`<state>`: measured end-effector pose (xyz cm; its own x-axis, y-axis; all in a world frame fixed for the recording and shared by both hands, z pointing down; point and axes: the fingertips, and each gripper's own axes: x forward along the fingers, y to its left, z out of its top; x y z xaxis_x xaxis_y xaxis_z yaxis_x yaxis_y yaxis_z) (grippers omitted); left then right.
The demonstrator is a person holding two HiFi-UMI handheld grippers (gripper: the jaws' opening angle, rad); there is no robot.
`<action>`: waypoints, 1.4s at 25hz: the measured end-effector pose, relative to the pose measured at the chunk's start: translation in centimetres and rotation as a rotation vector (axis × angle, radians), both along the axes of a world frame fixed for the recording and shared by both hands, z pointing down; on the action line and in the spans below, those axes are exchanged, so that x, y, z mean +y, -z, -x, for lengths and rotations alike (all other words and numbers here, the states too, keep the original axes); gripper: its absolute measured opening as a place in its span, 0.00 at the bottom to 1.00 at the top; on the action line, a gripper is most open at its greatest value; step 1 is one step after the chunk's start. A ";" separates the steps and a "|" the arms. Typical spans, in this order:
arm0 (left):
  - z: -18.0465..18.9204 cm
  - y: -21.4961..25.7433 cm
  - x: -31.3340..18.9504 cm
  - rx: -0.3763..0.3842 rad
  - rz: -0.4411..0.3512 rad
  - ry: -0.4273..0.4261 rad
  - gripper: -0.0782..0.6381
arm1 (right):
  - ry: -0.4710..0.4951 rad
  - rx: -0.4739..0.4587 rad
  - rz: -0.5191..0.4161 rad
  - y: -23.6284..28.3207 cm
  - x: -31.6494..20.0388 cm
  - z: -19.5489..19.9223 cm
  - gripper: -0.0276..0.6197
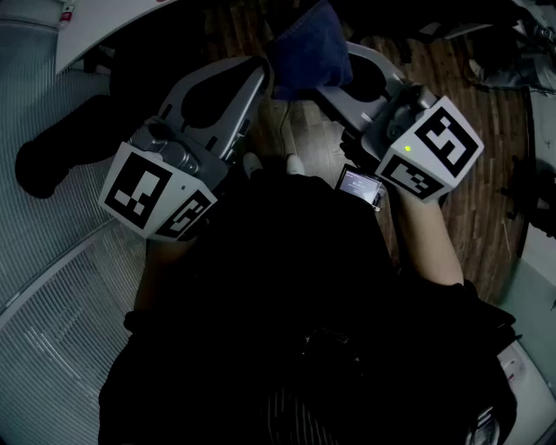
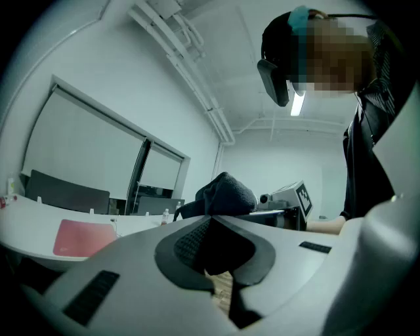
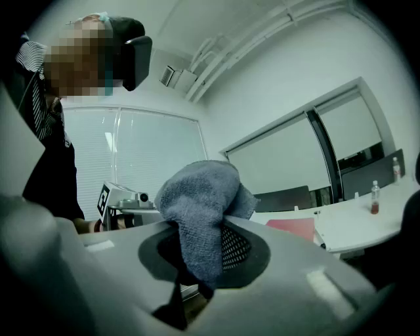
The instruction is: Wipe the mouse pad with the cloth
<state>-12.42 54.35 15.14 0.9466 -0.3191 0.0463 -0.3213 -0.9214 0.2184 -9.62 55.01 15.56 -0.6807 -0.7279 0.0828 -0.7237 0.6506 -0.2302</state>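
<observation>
A dark blue cloth is bunched up in my right gripper, which is shut on it; in the right gripper view the cloth spills out over the jaws. My left gripper is close beside it, with its jaws together and nothing between them. The cloth shows just behind the left gripper's tips. Both grippers are held up in front of the person's body. A red mouse pad lies on a white table some way off, and the mouse pad is also in the right gripper view.
Wooden floor lies below the grippers. A small lit screen is mounted under the right gripper. A curved white table edge is at top left. Bottles and dark chairs stand by the table. The person's dark clothing fills the lower head view.
</observation>
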 end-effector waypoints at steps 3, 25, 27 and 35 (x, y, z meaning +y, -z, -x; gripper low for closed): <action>0.4 0.2 -0.4 0.009 -0.007 -0.011 0.12 | 0.000 0.010 -0.002 0.0 -0.4 0.5 0.14; 8.7 -1.1 -5.7 0.097 0.006 -0.072 0.12 | -0.038 0.117 0.039 -0.7 -5.0 9.3 0.15; 8.9 -0.6 -5.5 0.093 0.003 -0.060 0.12 | -0.029 0.121 0.050 -0.4 -4.8 9.4 0.15; 10.1 -0.7 -9.6 0.059 0.017 0.000 0.12 | 0.043 0.074 0.024 0.5 -9.7 10.3 0.15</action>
